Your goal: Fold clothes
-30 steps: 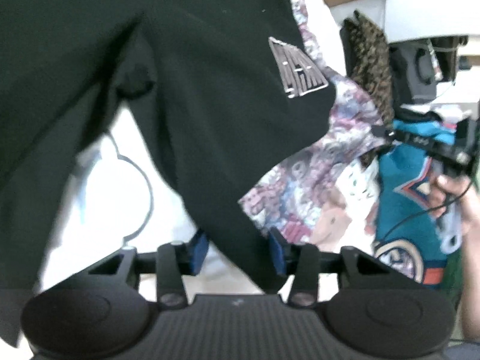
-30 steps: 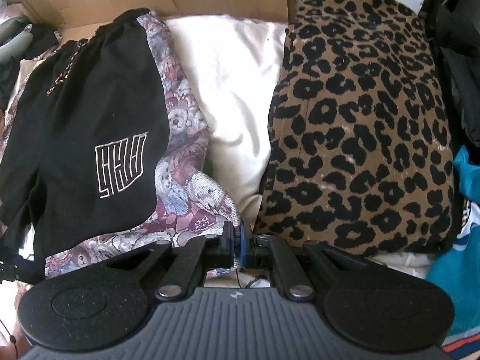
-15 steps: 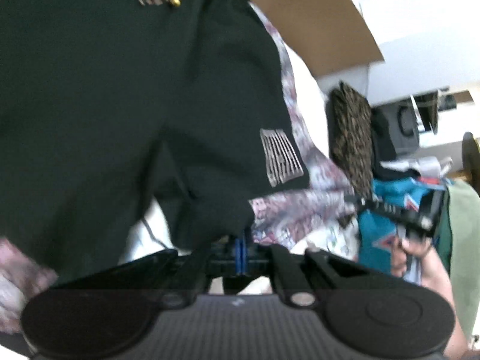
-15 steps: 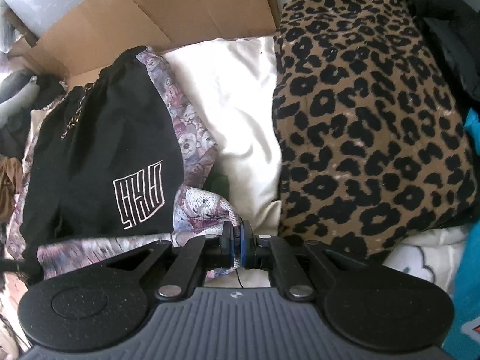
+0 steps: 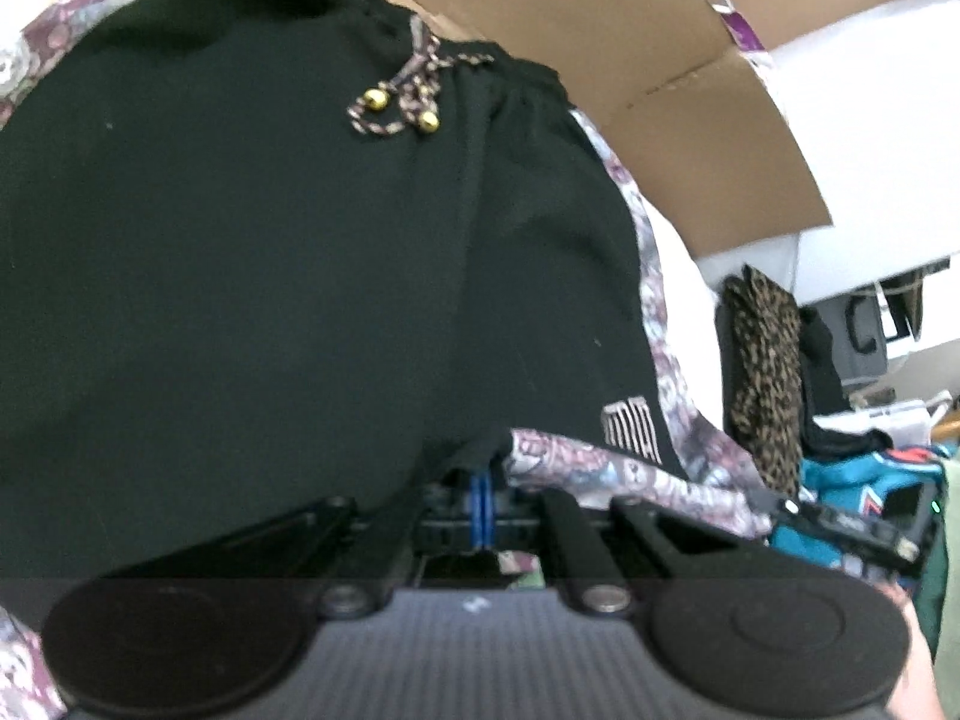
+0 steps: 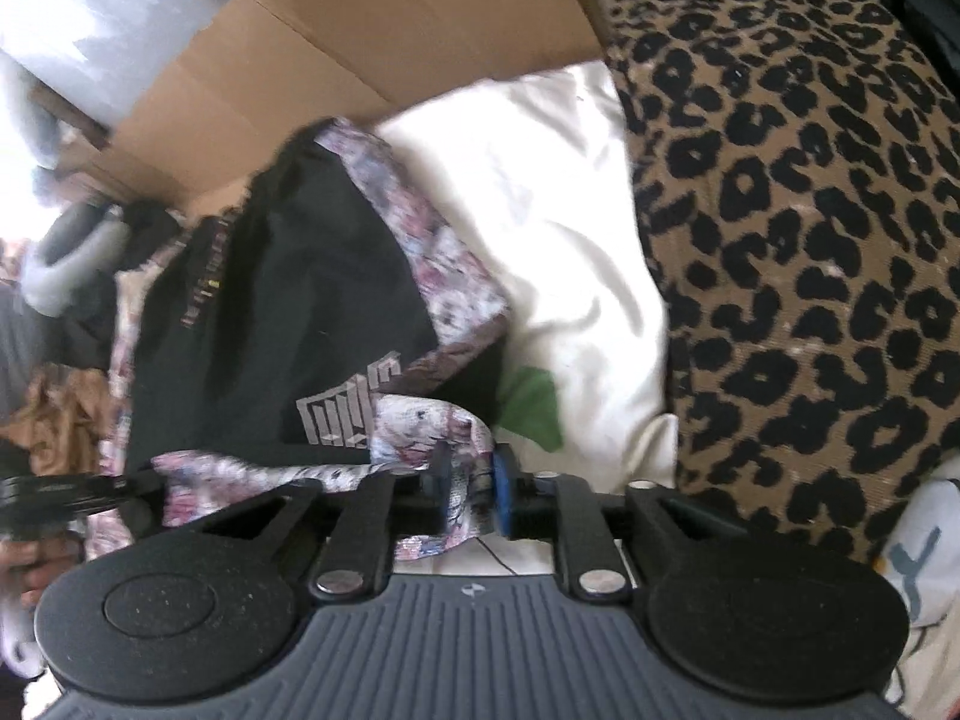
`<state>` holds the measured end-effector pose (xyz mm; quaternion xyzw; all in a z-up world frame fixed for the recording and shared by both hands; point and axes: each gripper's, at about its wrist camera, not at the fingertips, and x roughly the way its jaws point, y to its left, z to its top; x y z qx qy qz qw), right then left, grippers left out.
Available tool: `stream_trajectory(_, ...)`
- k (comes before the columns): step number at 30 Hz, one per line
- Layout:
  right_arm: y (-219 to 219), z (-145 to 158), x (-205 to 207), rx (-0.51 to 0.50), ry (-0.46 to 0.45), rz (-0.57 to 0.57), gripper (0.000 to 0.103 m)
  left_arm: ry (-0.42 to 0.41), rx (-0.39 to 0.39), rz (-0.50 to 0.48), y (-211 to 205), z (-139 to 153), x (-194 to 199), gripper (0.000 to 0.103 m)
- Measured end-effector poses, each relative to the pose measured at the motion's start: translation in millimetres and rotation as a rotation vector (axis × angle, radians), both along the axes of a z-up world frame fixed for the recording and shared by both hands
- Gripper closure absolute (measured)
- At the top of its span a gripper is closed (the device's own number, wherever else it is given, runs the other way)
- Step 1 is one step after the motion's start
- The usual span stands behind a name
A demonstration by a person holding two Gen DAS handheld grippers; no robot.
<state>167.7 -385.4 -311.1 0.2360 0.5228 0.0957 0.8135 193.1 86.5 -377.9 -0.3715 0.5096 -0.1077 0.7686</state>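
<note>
Two grippers at one pair of black shorts (image 5: 252, 276), spread on the pile in front of a flattened cardboard box (image 5: 648, 78). Left gripper (image 5: 482, 501) pinched tight, blue pads together at the black hem, cloth seemingly caught between them though hard to confirm in the shadow. Right gripper (image 6: 471, 489) just been opening, jaws partly apart, floral hem (image 6: 420, 420) lying loose between the pads, apparently being let go. Probably mid-fold: bottom edge brought up toward the drawstring waistband (image 5: 414, 102). Next, most likely: carry the left corner over, lay it flat, smooth the crease. White block logo (image 6: 354, 405) on the leg, letters unreadable. Leopard-print garment (image 6: 810, 240) just beside, white cloth (image 6: 540, 210) between.
</note>
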Motion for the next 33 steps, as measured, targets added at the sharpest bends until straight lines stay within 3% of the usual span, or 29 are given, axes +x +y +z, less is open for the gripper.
stream_trajectory(4,-4,7,-9,0.026,-0.016,0.02,0.068,0.005,0.008,0.022,5,-7,8,0.102)
stream_trajectory(6,-8,6,-16,0.024,-0.01,0.022,0.066,0.01,0.007,0.031,7,-11,10,0.102)
stream_trajectory(20,0,-37,-52,-0.092,0.077,0.165,0.066,0.008,0.025,0.021,9,-18,6,0.102)
stream_trajectory(33,28,-36,-37,-0.03,0.012,0.211,0.072,0.012,0.032,0.017,7,-22,8,0.102)
